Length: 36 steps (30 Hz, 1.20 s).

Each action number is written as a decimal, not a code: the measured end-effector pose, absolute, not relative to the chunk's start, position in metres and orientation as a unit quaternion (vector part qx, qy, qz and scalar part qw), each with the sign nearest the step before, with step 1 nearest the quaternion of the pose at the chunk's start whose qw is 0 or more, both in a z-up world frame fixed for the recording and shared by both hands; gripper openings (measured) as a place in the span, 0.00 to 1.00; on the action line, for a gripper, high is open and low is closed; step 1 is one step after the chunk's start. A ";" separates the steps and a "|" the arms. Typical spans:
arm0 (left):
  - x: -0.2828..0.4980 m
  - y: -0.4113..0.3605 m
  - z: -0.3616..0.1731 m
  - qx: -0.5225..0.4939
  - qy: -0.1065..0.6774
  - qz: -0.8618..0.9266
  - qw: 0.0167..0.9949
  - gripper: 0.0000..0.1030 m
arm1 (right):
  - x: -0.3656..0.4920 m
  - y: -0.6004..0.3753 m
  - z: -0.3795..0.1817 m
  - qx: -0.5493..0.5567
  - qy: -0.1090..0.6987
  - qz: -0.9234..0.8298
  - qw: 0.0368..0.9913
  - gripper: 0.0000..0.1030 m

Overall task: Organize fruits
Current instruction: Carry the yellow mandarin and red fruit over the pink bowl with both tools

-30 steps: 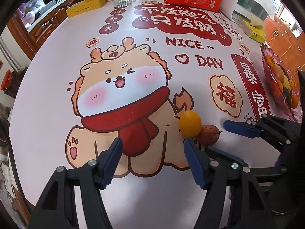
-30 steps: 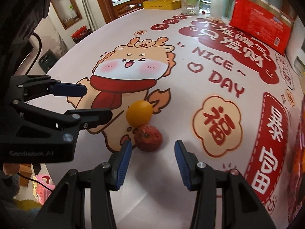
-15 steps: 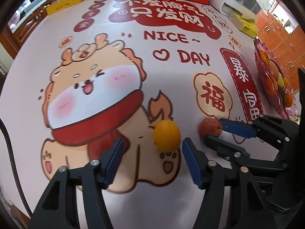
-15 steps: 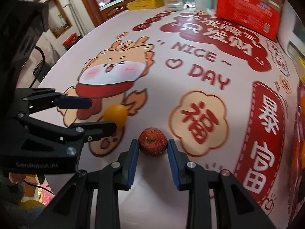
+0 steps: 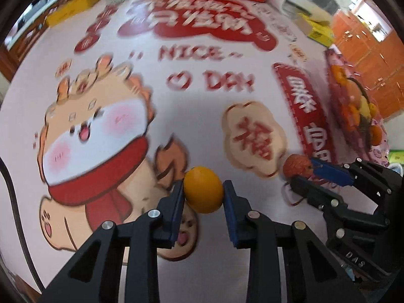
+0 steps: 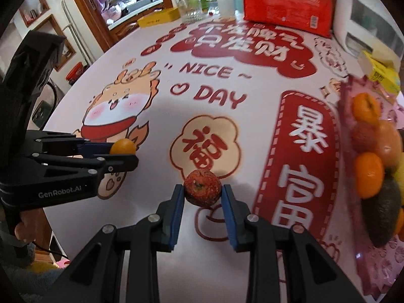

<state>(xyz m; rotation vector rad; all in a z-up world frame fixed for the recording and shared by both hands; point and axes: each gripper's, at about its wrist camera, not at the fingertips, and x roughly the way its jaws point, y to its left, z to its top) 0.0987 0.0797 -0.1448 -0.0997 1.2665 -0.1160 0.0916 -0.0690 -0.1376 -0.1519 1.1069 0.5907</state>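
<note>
Orange first, at the left: clamping a smooth, round orange-yellow fruit [image 5: 203, 194] between the blue pads of the left gripper [image 5: 203, 188], where a second ago those jaws were standing wide apart with nothing between them. Now squeezing the fruit on both flanks, over the cartoon dragon's hind paw on the white printed vinyl table cover [image 5: 192, 131], toward the near edge of the table. Not showing clearly whether lifted off the cover or resting on it.

Moving right: gripping a wrinkled, dull red round fruit [image 6: 202, 189] in the right gripper [image 6: 202, 193], pads pressing on either side, just short of the cream cloud-shaped badge, also toward the near edge. Having been half open around it a second ago, and by half a second ago nearly touching. Fruits lying side by side and touching back then; now being held well apart, one per tool.

Further right, along the right edge of the table: waiting with oranges and darker fruit piled in it, a pink translucent plastic tray [image 6: 371, 265].

Meaning for the task, as a judgement: picking finished for both loose fruits, carrying toward the tray likely coming next, with round skins possibly slipping.
</note>
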 end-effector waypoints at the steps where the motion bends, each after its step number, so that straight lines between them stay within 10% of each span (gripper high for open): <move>1: 0.099 0.075 -0.139 -0.040 0.585 -0.058 0.808 0.27 | 0.089 -0.072 -0.132 -0.070 0.511 0.275 0.811 0.29; 19: 0.125 -0.085 0.020 0.048 0.431 -0.197 0.880 0.28 | 0.058 -0.216 0.003 -0.008 0.369 0.166 0.915 0.29; 36: 0.164 -0.168 -0.024 0.107 0.461 -0.209 0.856 0.28 | 0.102 -0.304 -0.003 0.021 0.386 0.008 0.922 0.30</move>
